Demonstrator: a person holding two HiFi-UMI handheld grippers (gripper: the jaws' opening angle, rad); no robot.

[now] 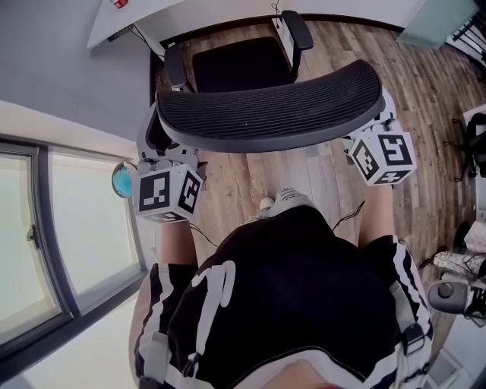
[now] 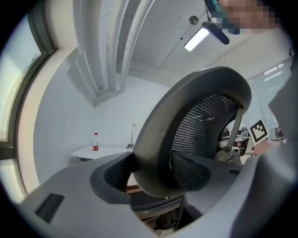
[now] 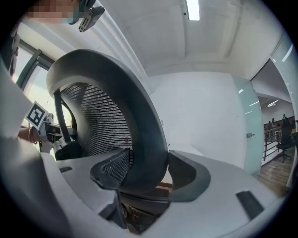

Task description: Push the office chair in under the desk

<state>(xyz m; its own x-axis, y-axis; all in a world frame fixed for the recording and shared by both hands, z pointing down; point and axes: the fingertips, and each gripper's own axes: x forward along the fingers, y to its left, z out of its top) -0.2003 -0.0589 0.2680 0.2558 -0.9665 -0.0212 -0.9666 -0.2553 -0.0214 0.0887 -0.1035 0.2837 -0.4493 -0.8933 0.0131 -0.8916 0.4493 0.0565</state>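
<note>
Now your left gripper [image 2: 153, 173], right gripper [image 3: 143, 171] both pinch office chair backrest [image 1: 269, 106] rim; pushing step, next drive toward far desk [image 1: 197, 11].

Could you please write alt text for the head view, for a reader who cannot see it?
From above, a person holds a black chair by its mesh backrest, the left hand-held gripper on one end, the right hand-held gripper on the other. The seat points toward a white desk at the top; the floor is wood.
</note>
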